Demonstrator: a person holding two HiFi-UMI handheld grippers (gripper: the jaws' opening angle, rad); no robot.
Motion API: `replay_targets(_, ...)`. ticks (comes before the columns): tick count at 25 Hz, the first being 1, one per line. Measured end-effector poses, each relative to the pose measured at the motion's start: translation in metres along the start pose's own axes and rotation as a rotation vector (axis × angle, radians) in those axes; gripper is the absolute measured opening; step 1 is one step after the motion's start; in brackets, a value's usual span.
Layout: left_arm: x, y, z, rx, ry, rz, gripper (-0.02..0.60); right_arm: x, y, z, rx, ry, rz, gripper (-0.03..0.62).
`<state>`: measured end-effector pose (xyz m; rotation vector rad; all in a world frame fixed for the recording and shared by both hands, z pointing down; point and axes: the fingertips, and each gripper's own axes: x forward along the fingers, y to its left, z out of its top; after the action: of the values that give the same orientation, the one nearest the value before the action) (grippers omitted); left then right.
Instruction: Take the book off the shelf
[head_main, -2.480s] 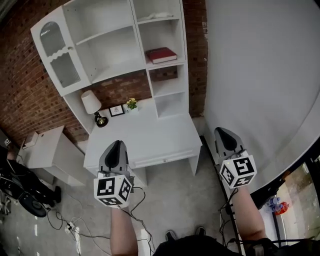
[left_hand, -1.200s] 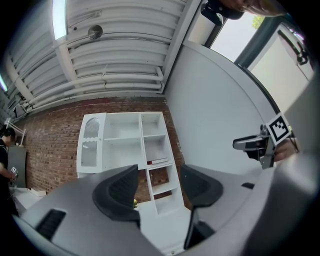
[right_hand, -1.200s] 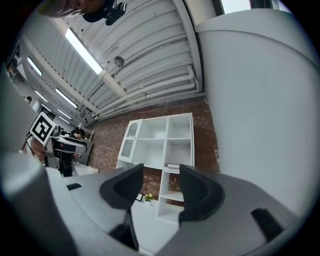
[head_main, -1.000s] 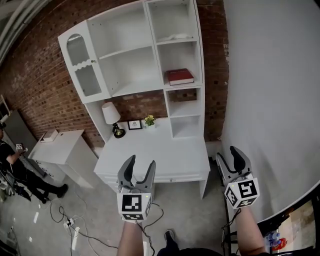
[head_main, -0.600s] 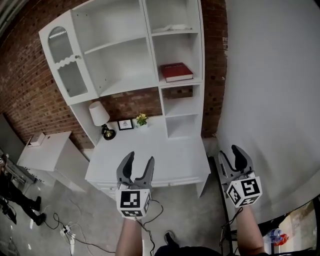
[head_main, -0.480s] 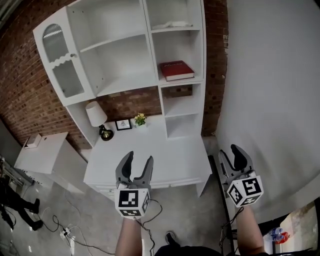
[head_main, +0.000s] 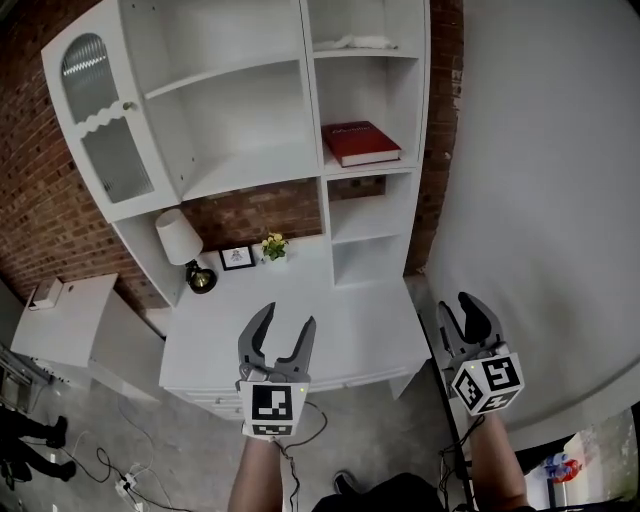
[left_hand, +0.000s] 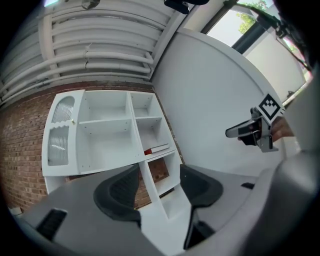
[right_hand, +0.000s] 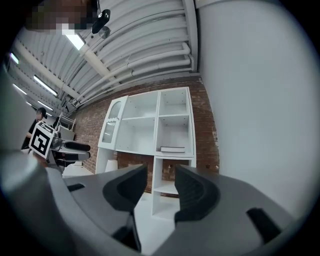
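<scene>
A red book (head_main: 360, 142) lies flat on a middle shelf in the right column of the white shelf unit (head_main: 255, 165). It also shows small and far off in the left gripper view as the book (left_hand: 156, 148) and in the right gripper view as the book (right_hand: 172, 149). My left gripper (head_main: 287, 325) hangs open over the desk's front edge with nothing between its jaws. My right gripper (head_main: 460, 308) is to the right of the desk, well below the book. Its jaws are closing with nothing between them.
A white desk (head_main: 330, 330) stands under the shelves with a lamp (head_main: 182, 240), a small picture frame (head_main: 236, 258) and a potted plant (head_main: 271, 245). A glass cabinet door (head_main: 95, 130) stands open at the left. A white wall (head_main: 550, 200) is at the right. A low white table (head_main: 60, 320) is at the left.
The left jaws, narrow in the earliest frame, now stand wide. The right jaws have drawn closer together. The shelf unit looks nearer and the view has shifted.
</scene>
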<state>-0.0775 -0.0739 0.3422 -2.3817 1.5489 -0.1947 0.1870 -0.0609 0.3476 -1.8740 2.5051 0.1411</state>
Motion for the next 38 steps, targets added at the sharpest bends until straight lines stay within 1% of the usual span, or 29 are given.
replay_targets(6, 0.032, 0.015, -0.014, -0.033, 0.004, 0.003, 0.252, 0.033, -0.01, -0.007, -0.016, 0.013, 0.0, 0.164)
replay_targets(10, 0.059, 0.016, -0.025, -0.052, 0.015, 0.01, 0.25, 0.066, -0.024, -0.025, 0.02, 0.027, 0.029, 0.156)
replay_targets(13, 0.083, 0.022, -0.023, -0.031, 0.025, 0.043, 0.25, 0.099, -0.037, -0.028, 0.033, 0.012, 0.071, 0.15)
replay_targets(17, 0.121, 0.03, -0.008, 0.008, 0.032, 0.089, 0.249, 0.144, -0.061, -0.018, 0.058, -0.031, 0.124, 0.146)
replay_targets(20, 0.154, 0.024, -0.003, 0.015, 0.049, 0.095, 0.249, 0.172, -0.078, -0.02, 0.068, -0.042, 0.168, 0.144)
replay_targets(22, 0.174, 0.015, 0.0, 0.049, 0.063, 0.095, 0.249, 0.187, -0.091, -0.024, 0.084, -0.042, 0.19, 0.143)
replay_targets(24, 0.192, 0.009, 0.009, 0.106, 0.067, 0.103, 0.249, 0.2, -0.103, -0.027, 0.102, -0.047, 0.208, 0.141)
replay_targets(27, 0.218, 0.004, 0.026, 0.186, 0.059, 0.116, 0.249, 0.213, -0.118, -0.025, 0.111, -0.06, 0.231, 0.14)
replay_targets(30, 0.241, 0.002, 0.038, 0.246, 0.053, 0.116, 0.249, 0.22, -0.131, -0.024, 0.109, -0.073, 0.237, 0.137)
replay_targets(33, 0.265, 0.001, 0.044, 0.304, 0.056, 0.104, 0.249, 0.222, -0.148, -0.023, 0.104, -0.079, 0.221, 0.133)
replay_targets(38, 0.305, 0.002, 0.053, 0.396, 0.045, 0.082, 0.249, 0.219, -0.179, -0.024, 0.11, -0.085, 0.149, 0.126)
